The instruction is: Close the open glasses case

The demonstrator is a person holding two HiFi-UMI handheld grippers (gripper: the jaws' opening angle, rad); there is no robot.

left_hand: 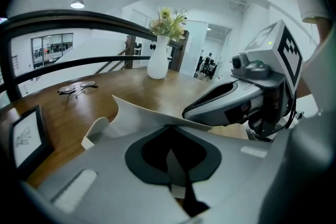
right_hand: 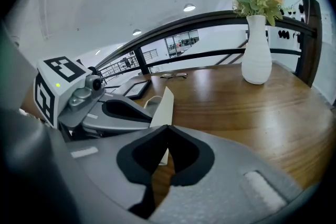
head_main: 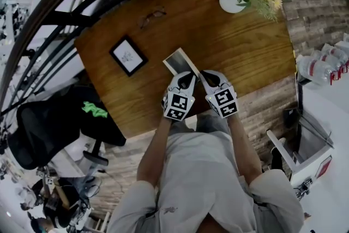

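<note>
White glasses case (head_main: 179,60) is being held open on the wooden table (head_main: 245,49), flap raised. Left gripper (left_hand: 169,126) is being clamped on that flap, jaws pressed together on it. Right gripper (right_hand: 167,126) is being clamped on the same flap, just beside the left one. Left of the case, slightly beyond it, a black picture frame (head_main: 128,55) is being seen lying flat. Further beyond the case: spectacles (head_main: 152,16). Furthest, beyond and right of the case: white vase of flowers (head_main: 230,1).
</note>
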